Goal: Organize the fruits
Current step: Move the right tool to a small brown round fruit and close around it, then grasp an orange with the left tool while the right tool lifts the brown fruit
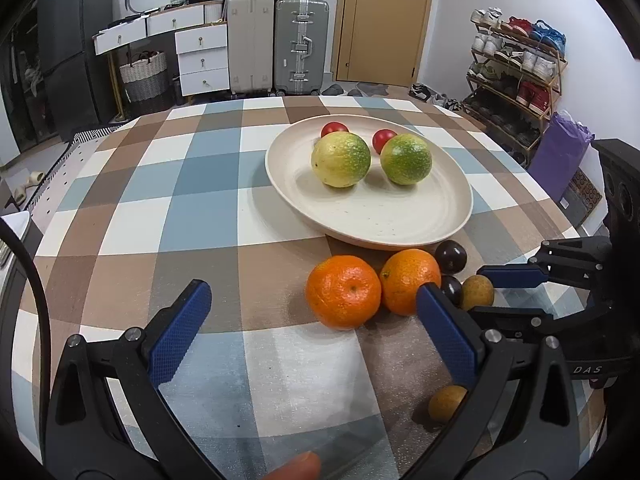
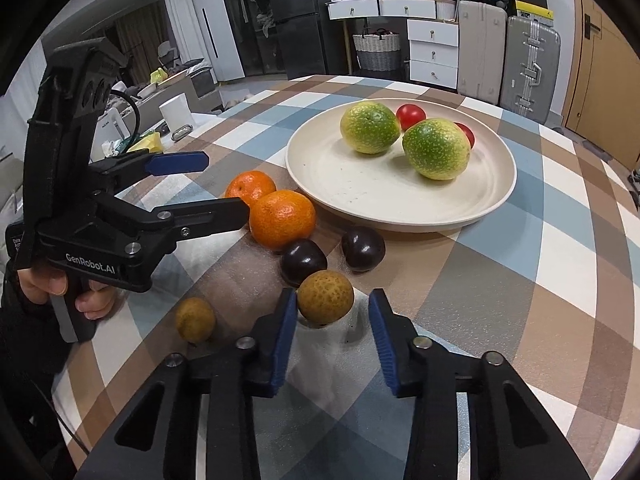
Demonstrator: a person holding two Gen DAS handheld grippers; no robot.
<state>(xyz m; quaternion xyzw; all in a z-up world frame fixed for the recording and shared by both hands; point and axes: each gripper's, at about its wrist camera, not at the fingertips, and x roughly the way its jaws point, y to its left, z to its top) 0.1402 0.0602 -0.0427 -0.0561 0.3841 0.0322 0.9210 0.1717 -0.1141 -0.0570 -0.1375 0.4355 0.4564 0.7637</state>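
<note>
Nearest the right tongs, a small brownish-yellow fruit with a rough, speckled skin sits on the checked worktop between the two blue pads. The jaws stand a little apart around it: the left pad lies against or just beside its flank, and a clear gap shows at the right pad, so the fruit is not gripped. A second brown fruit of the same kind lies to the left, apart from the first.

Just behind the framed fruit are two dark purple, glossy fruits, one touching it and the other near the plate's rim. Further back two bright oranges with dimpled peel rest side by side, touching each other.

The left tongs point downward over the worktop, jaws spread wide with nothing between them; the right pad ends just in front of the oranges. In the right wrist view a person's hand grips the handle from below, fingers curled around it.

Beyond the oranges stands a wide cream plate. On it are two green-yellow mottled round fruits, set apart, and two small red tomatoes behind them.
</note>
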